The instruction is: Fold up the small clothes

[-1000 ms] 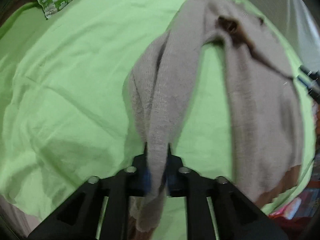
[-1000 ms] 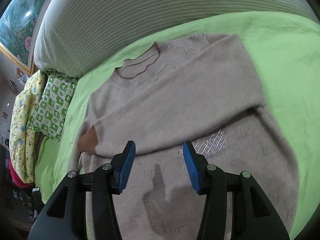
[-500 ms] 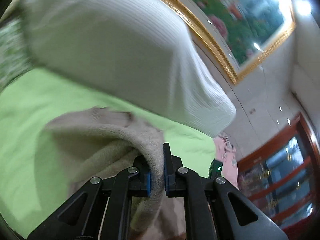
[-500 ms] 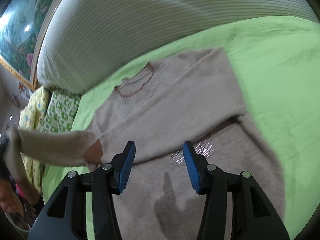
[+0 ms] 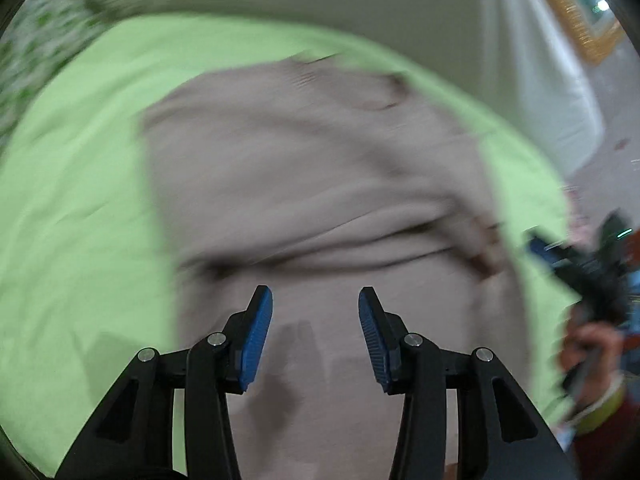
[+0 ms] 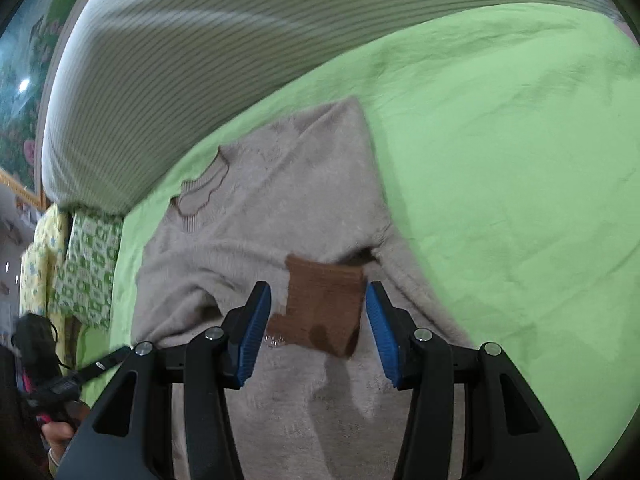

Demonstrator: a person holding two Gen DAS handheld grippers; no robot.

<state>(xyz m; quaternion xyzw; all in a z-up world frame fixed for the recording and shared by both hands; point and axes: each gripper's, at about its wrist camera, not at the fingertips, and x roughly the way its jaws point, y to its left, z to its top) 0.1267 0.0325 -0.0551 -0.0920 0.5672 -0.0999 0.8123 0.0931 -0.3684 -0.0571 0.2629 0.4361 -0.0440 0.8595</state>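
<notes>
Beige knit sweater lay flat on green sheet, both sleeves crossed over chest, brown cuff on top near middle; judged ready for body fold. Left gripper hovered wide, empty, above lower half. Right gripper wide too, jaws flanking cuff, gripping nothing. Left view blurred.

Open green sheet right of the sweater; striped headboard walls off beyond it, patterned bedding crowds left.
</notes>
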